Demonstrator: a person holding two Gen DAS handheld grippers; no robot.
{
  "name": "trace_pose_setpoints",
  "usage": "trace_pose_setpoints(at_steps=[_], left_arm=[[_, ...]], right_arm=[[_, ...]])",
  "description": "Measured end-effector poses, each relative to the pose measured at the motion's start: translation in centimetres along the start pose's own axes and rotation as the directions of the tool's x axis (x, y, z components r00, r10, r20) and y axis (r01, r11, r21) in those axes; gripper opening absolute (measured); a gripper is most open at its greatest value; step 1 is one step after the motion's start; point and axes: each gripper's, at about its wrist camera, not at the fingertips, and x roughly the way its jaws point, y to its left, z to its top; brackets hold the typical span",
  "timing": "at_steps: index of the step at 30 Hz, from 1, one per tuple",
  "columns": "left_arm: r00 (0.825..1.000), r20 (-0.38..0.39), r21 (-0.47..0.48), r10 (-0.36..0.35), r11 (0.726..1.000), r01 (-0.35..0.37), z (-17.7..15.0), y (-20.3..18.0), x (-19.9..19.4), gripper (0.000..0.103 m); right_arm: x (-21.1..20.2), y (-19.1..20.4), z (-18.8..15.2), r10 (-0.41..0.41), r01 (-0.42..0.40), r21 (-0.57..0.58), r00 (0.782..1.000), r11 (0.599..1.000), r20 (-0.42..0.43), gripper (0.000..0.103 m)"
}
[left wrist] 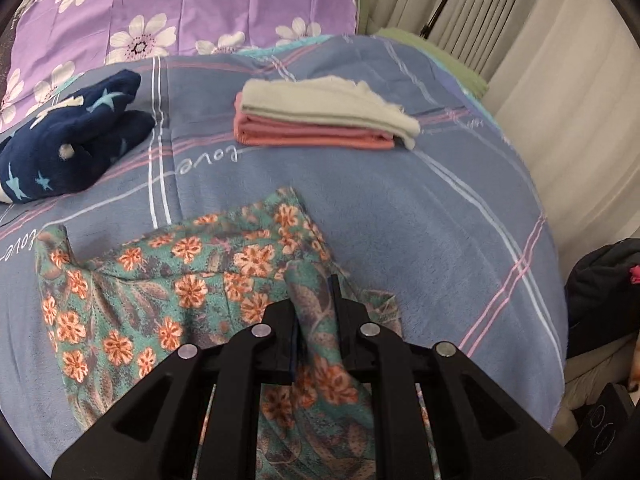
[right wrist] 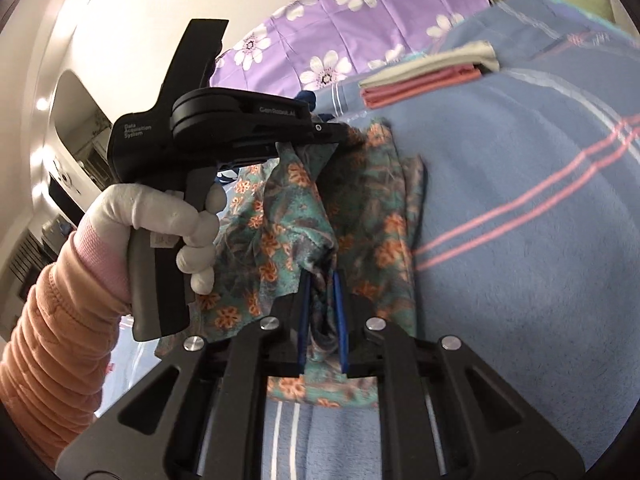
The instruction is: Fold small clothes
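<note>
A green floral garment (left wrist: 168, 292) with orange flowers lies partly lifted on the blue plaid bedspread (left wrist: 420, 216). My left gripper (left wrist: 316, 300) is shut on a bunched fold of it near its right edge. In the right wrist view my right gripper (right wrist: 322, 288) is shut on another fold of the same floral garment (right wrist: 372, 216), the cloth pinched between the blue pads. The left gripper (right wrist: 320, 140) shows there too, held by a gloved hand, clamped on the cloth's upper edge, lifting it off the bed.
A folded stack, pale cloth over pink cloth (left wrist: 320, 120), lies farther back on the bed, also in the right wrist view (right wrist: 424, 76). A dark blue star-print garment (left wrist: 68, 144) lies bunched at the left. Purple flowered pillow (left wrist: 180, 4) behind. Curtains (left wrist: 560, 80) and a dark bag (left wrist: 604, 284) at right.
</note>
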Motion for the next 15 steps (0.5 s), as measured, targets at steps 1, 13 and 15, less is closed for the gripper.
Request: trace_pose_setpoints(at_steps=[1,13,15], left_arm=[[1.0,-0.008,-0.001,0.002,1.0,-0.002,-0.1,0.0,0.2,0.012],[0.996,0.081,0.006,-0.035,0.999,0.034,0.0,-1.8,-1.8,0.011],[0.997,0.061,0.055,-0.039,0.998,0.035,-0.1,-3.0,-1.3,0.012]], right_arm=[[0.0,-0.5,-0.2,0.019,-0.019,0.023,1.0,1.0,-0.012,0.011],[-2.0,-2.8,0.1,0.149,-0.153,0.12,0.988,0.981,0.04,0.01],[-2.4,-3.0,0.2,0.14,-0.143,0.118,0.989,0.983,0.038,0.01]])
